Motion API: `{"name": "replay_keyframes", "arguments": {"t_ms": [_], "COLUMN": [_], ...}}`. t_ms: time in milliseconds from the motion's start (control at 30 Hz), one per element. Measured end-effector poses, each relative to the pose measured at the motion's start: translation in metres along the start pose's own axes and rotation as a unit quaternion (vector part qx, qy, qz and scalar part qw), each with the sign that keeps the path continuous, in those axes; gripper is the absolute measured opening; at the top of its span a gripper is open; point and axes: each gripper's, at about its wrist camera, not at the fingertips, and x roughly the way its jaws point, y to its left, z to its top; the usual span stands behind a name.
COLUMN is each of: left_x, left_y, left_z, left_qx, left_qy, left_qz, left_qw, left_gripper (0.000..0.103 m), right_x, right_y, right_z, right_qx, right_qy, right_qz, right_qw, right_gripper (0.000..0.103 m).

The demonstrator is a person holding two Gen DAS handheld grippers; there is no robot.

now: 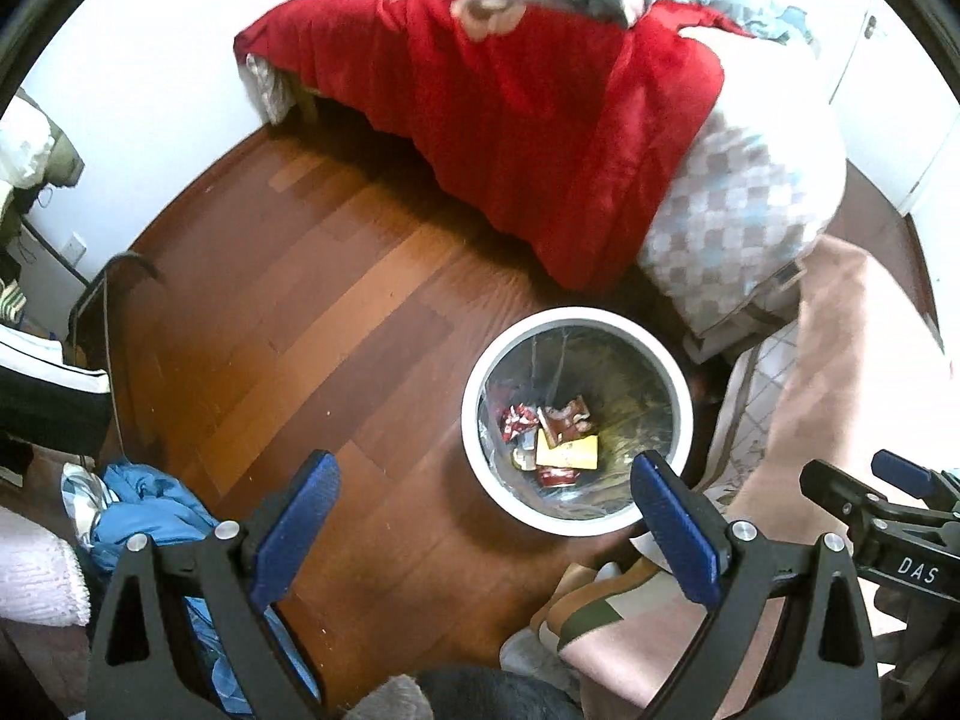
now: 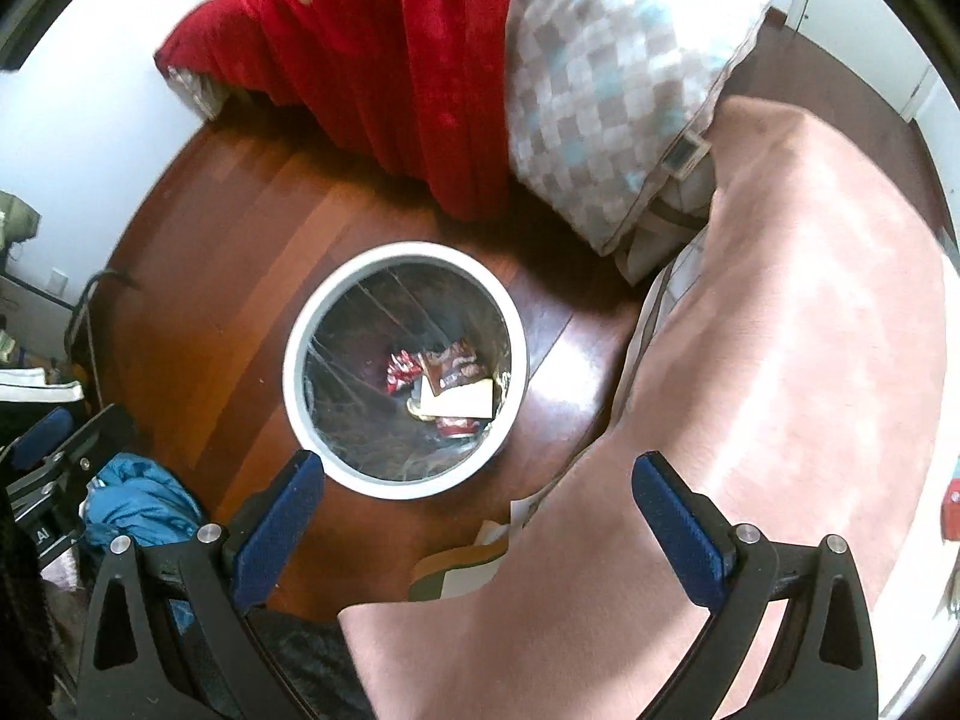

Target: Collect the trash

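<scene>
A round white-rimmed waste bin lined with a clear plastic bag (image 1: 577, 420) is stood on the reddish-brown wooden plank floor (image 1: 336, 324), just beside the corner of a bed draped with a red plush blanket (image 1: 516, 120) and a pale checked quilt (image 1: 738, 210). That spot is judged to be chosen so the bin can be reached from both the bed and the pink blanket (image 2: 780, 324) spread along the floor's right side. The collected trash is found at the bottom of the bin: crumpled red-and-white snack wrappers (image 1: 517, 420), a brown printed packet (image 1: 567, 417) and a flat yellow card packet (image 1: 569, 451), all piled toward the near side of the liner.

The left hand-held gripper (image 1: 486, 531) is held above the floor, tilted downward, with its blue-padded fingers spread wide and nothing between them; the bin's near rim is seen between them. The right hand-held gripper (image 2: 480, 525) is held in much the same downward-looking pose, its jaws likewise parted and empty, with the bin just ahead of its left finger and the pink blanket under its right finger. In the left wrist view the right tool is seen alongside at the far right edge.

With both tools empty over the bin, a drop is judged to be complete or a new pickup not yet begun. A scrap of white paper (image 2: 521, 510) is seen at the blanket's edge near the bin; whether it is trash cannot be told. A crumpled blue garment (image 1: 144, 510) is left on the floor at the left.
</scene>
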Motion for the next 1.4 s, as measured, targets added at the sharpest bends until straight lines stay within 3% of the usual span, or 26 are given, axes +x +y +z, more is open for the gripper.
{"name": "replay_keyframes", "arguments": {"t_ms": [367,533,700,833,900,1000,1133,1200,1267,1333,1367,1400], "left_x": [-0.09,-0.108,-0.097,-0.074,-0.066,-0.054,-0.04,-0.036,-0.029,-0.023,-0.019,-0.017], "left_y": [-0.032,-0.065,-0.134,-0.212,-0.251,-0.312,-0.389,-0.418,-0.45,-0.477,-0.489,-0.498], "left_z": [-0.023,-0.04,-0.062,-0.08,-0.086,-0.093,-0.092,-0.089,-0.086,-0.085,-0.085,-0.085], "left_qx": [0.03,0.049,0.087,0.134,0.159,0.199,0.246,0.272,0.3,0.329,0.34,0.348], "left_qy": [-0.063,-0.079,-0.059,-0.028,-0.021,-0.01,0.009,0.014,0.02,0.029,0.034,0.037], "left_qz": [0.006,-0.008,-0.037,-0.052,-0.056,-0.06,-0.077,-0.081,-0.088,-0.097,-0.101,-0.104], "left_qw": [0.9976,0.9957,0.9938,0.9892,0.9855,0.9781,0.9662,0.9586,0.9495,0.9391,0.9343,0.9308], "left_gripper": [0.099,0.099,0.099,0.099,0.099,0.099,0.099,0.099,0.099,0.099,0.099,0.099], "right_x": [-0.107,-0.153,-0.18,-0.191,-0.193,-0.191,-0.172,-0.159,-0.144,-0.128,-0.121,-0.114], "right_y": [-0.015,-0.04,-0.095,-0.176,-0.225,-0.311,-0.413,-0.446,-0.467,-0.485,-0.489,-0.491], "right_z": [-0.038,-0.072,-0.106,-0.138,-0.154,-0.181,-0.207,-0.212,-0.21,-0.204,-0.202,-0.2], "right_qx": [0.025,0.052,0.096,0.16,0.207,0.306,0.442,0.478,0.502,0.509,0.508,0.502], "right_qy": [-0.088,-0.119,-0.127,-0.119,-0.11,-0.092,-0.082,-0.079,-0.074,-0.064,-0.061,-0.053], "right_qz": [0.044,0.068,0.062,0.023,-0.001,-0.018,-0.007,-0.002,0.005,0.006,0.006,0.004], "right_qw": [0.995,0.989,0.985,0.98,0.972,0.947,0.893,0.875,0.862,0.859,0.859,0.863], "right_gripper": [0.103,0.103,0.103,0.103,0.103,0.103,0.103,0.103,0.103,0.098,0.093,0.075]}}
